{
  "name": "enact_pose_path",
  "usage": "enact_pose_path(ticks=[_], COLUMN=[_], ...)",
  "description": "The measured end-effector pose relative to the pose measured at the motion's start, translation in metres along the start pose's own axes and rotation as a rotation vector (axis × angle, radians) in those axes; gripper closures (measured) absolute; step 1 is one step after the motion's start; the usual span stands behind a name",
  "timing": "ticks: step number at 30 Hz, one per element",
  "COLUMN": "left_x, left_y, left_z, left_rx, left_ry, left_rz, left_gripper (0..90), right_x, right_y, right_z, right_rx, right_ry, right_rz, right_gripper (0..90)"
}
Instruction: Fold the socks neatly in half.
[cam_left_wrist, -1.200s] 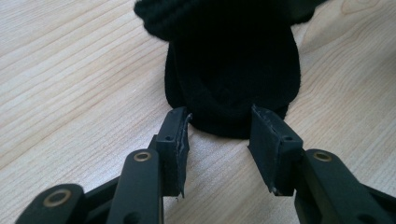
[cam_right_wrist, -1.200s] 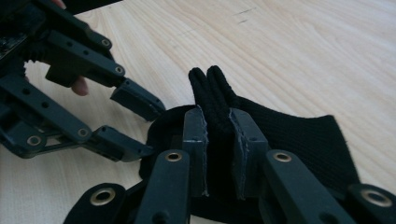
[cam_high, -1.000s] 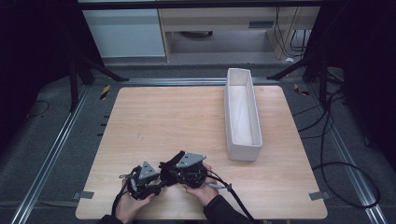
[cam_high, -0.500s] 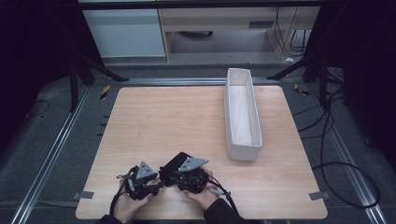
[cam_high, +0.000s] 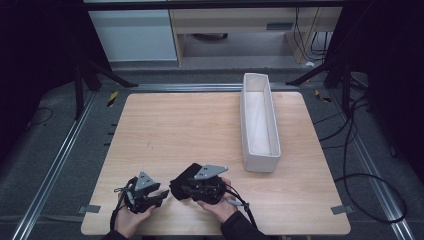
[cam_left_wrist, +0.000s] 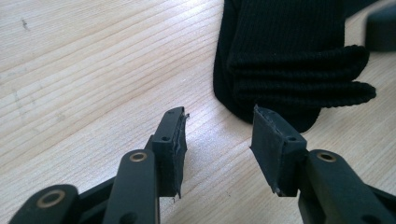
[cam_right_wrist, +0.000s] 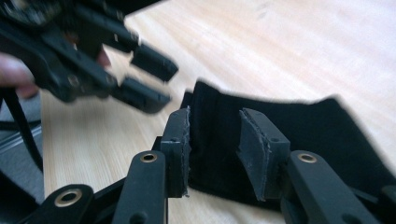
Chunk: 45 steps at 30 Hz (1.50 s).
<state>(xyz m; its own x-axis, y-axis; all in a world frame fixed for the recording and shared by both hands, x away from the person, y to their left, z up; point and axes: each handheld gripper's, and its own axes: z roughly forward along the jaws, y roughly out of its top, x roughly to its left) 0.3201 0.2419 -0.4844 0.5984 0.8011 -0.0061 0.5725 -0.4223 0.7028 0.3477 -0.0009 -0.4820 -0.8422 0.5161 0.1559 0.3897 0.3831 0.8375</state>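
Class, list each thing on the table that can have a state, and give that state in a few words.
black knitted cloth: folded, lying on the table.
white bin: upright, nothing seen inside.
left gripper: open, jaws short of the cloth.
right gripper: jaws just opening, cloth between them, not pressed.

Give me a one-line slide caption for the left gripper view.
Open left gripper faces a folded black knit cloth on the wooden table.

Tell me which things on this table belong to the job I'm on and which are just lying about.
In the job:
- black knit cloth, lying folded on the table by both grippers
- left gripper, open, jaws short of the cloth
- right gripper, jaws just been opening, cloth behind them, pads not pressing

Just about:
- white bin, apart at the right
- wooden table
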Motion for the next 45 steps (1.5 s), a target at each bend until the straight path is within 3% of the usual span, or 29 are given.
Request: enact_pose_path(ticks=[4,13,15,21,23,27,31,36,41,43,45], left_x=[0.001,-0.001,-0.001,-0.002,-0.003,-0.002,0.001,0.006,0.004,0.003,0.002], left_y=[0.0,0.0,0.0,0.001,0.001,0.002,0.001,0.005,0.02,0.027,0.034], left_z=[0.0,0.002,0.004,0.009,0.012,0.012,0.009,-0.003,-0.011,-0.008,-0.004], left_rx=[0.0,0.007,0.007,0.022,0.026,0.032,0.021,-0.042,-0.086,-0.09,-0.083], left_ry=[0.001,-0.004,-0.008,-0.007,-0.01,-0.009,0.01,0.013,0.018,0.012,-0.001], left_rz=[-0.003,0.006,0.007,0.016,0.015,0.021,-0.001,-0.08,-0.062,-0.044,-0.023], left_gripper=[53.2,52.8,52.7,52.5,52.5,52.5,52.5,50.4,47.8,47.6,47.4], right_x=[0.003,0.007,0.006,0.007,0.01,0.011,0.01,0.005,-0.018,-0.03,-0.039], right_y=[-0.008,-0.011,-0.009,0.004,0.006,0.0,-0.002,0.007,0.015,0.015,0.016], right_z=[0.009,0.019,0.018,0.01,0.011,0.02,0.022,0.009,-0.011,-0.016,-0.02], right_rx=[0.028,0.092,0.096,0.023,0.032,0.101,0.108,0.047,-0.012,-0.017,-0.004], right_ry=[0.023,0.066,0.066,0.066,0.075,0.081,0.1,0.079,-0.03,-0.069,-0.111], right_rz=[0.005,0.004,0.004,-0.026,-0.04,-0.039,-0.02,-0.021,0.016,0.045,0.042], right_gripper=[63.4,87.0,87.6,87.8,87.7,87.2,82.5,70.2,61.9,60.7,60.0])
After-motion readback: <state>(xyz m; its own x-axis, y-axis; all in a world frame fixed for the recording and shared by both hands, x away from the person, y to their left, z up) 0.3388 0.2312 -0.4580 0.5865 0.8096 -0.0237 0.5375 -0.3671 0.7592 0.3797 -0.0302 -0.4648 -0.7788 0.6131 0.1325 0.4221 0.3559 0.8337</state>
